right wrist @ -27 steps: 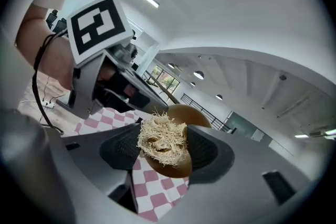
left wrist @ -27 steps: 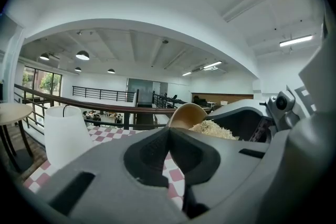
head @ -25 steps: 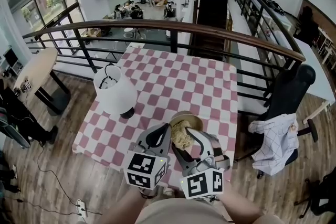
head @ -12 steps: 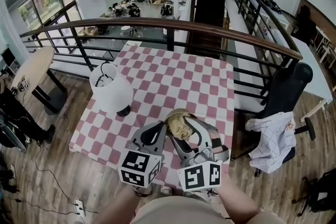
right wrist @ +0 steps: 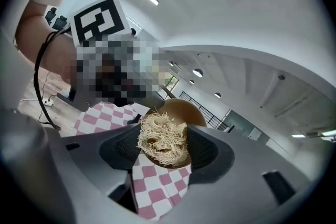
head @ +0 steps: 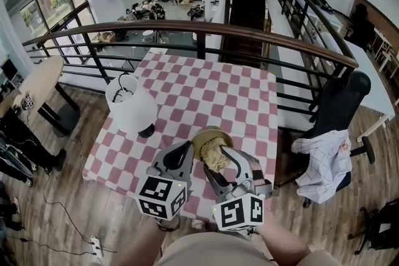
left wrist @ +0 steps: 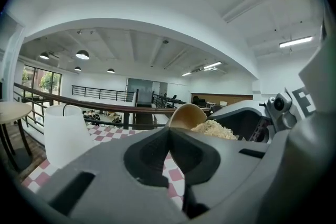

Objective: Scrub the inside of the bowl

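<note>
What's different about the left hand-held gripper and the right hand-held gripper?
The left hand-held gripper is pinched shut on the rim of the tan bowl; the right hand-held gripper squeezes a stringy scrubber. The left one's jaws meet; the right one's stand apart around the scrubber. Both are grey and meet at the bowl.

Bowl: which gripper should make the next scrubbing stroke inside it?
Right. The right gripper is clamped on the fibrous scrubber, which sits inside the bowl. The left gripper is shut at the bowl's rim, apparently steadying it, so it is not free.
</note>
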